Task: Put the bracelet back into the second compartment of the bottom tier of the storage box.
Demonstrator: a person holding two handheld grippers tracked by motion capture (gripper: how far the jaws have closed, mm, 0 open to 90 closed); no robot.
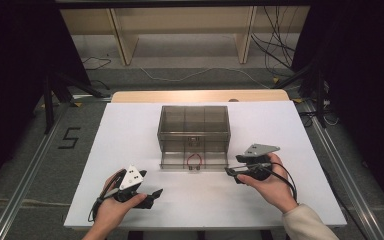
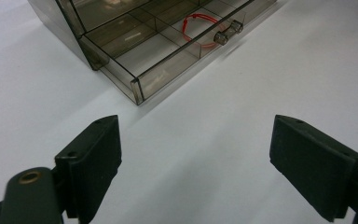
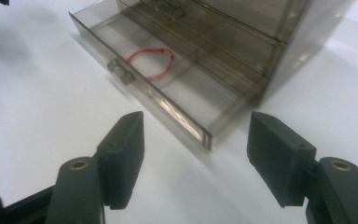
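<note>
I am holding my right fingers [image 3: 121,154] wide apart and empty just right of the pulled-out smoky clear plastic drawer [image 3: 177,100], whose long front runs across them, nearer than my equally wide, empty left fingers [image 2: 98,158].

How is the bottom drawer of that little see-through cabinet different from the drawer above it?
The bottom drawer is pulled out toward the person, while the upper drawer sits pushed in, flush with the cabinet front. The bottom drawer holds a red loop of cord in its middle compartment; whether the upper drawer holds anything is too hard to tell. Both are smoky clear plastic with a small front handle.
</note>
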